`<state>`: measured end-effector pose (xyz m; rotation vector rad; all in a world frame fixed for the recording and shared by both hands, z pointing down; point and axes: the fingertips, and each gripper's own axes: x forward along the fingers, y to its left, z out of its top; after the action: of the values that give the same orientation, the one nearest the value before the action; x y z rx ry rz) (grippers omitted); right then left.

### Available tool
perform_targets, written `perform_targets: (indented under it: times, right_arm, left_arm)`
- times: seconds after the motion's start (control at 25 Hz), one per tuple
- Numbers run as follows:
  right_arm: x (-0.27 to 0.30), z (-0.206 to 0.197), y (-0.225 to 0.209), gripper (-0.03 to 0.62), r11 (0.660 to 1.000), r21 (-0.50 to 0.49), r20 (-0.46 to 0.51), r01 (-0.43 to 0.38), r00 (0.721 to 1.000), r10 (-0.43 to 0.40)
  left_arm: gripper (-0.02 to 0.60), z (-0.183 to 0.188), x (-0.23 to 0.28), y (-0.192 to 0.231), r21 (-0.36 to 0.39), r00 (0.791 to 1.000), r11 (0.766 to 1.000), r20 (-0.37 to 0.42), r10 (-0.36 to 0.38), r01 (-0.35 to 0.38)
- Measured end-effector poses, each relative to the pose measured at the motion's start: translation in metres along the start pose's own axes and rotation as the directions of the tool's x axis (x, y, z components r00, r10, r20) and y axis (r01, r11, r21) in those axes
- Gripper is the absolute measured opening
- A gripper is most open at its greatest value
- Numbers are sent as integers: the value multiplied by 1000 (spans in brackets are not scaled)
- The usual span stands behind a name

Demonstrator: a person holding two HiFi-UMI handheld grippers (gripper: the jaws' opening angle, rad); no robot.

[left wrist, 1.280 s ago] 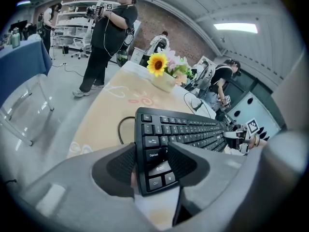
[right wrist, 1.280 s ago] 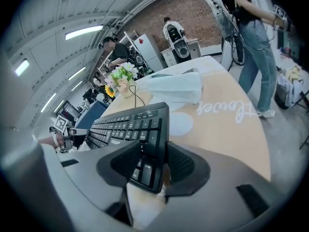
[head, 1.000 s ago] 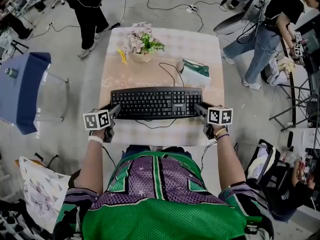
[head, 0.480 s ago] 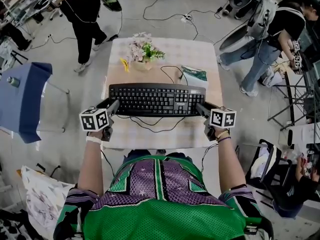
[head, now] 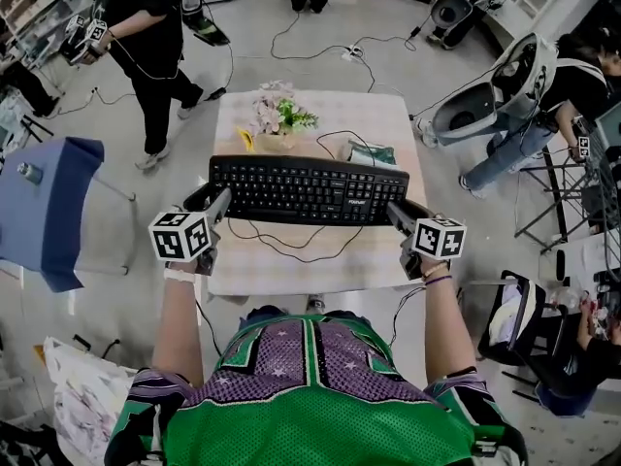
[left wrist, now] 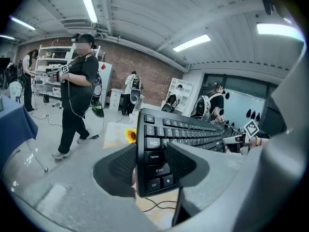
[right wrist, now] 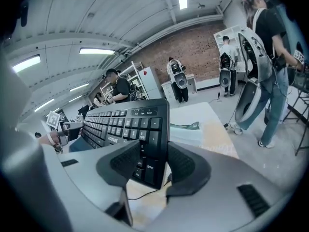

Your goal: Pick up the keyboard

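- The black keyboard (head: pixel 309 190) is held in the air above the middle of the pale table (head: pixel 380 266). In the head view its long side runs from left to right and its keys face up.
- The left gripper (head: pixel 217 204) is clamped on the keyboard's left end. In the left gripper view its two ribbed pads are pressed on either side of that end, where the Ctrl, Shift and Caps Lock keys are seen.
- The right gripper (head: pixel 396 214) is clamped on the keyboard's right end. In the right gripper view the number-pad corner with the Enter key is gripped between its pads.
- The keyboard's cable (head: pixel 281 245) is seen hanging in loose loops below the near edge of the keyboard, over the table top.
- A bouquet of pale flowers (head: pixel 277 115) is placed at the table's far edge, with a yellow flower (head: pixel 245 141) just beside it.
- A green and white packet (head: pixel 373 153) is seen on the table beyond the keyboard's right half, partly hidden by it.
- A blue-draped stand (head: pixel 49 202) is seen well apart from the table, at the left of the head view.
- Several standing people are seen around the table, and cables are spread over the floor.
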<state>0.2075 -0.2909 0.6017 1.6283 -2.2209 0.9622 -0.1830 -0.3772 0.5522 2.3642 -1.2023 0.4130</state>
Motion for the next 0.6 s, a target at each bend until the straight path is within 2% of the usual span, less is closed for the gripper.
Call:
perform_targets:
  times: [0.28,0.6]
  right_arm:
    - [-30,23,25,167,999,-39,91,23,996,-19]
    - [-55,64,63,167,991,-117,197,62,980,-38]
  left_arm:
    - [202,35,-32,-12,65,996,998,84,-10,5]
    - [202,71,-67,-9,84,984,996,176,-31,17]
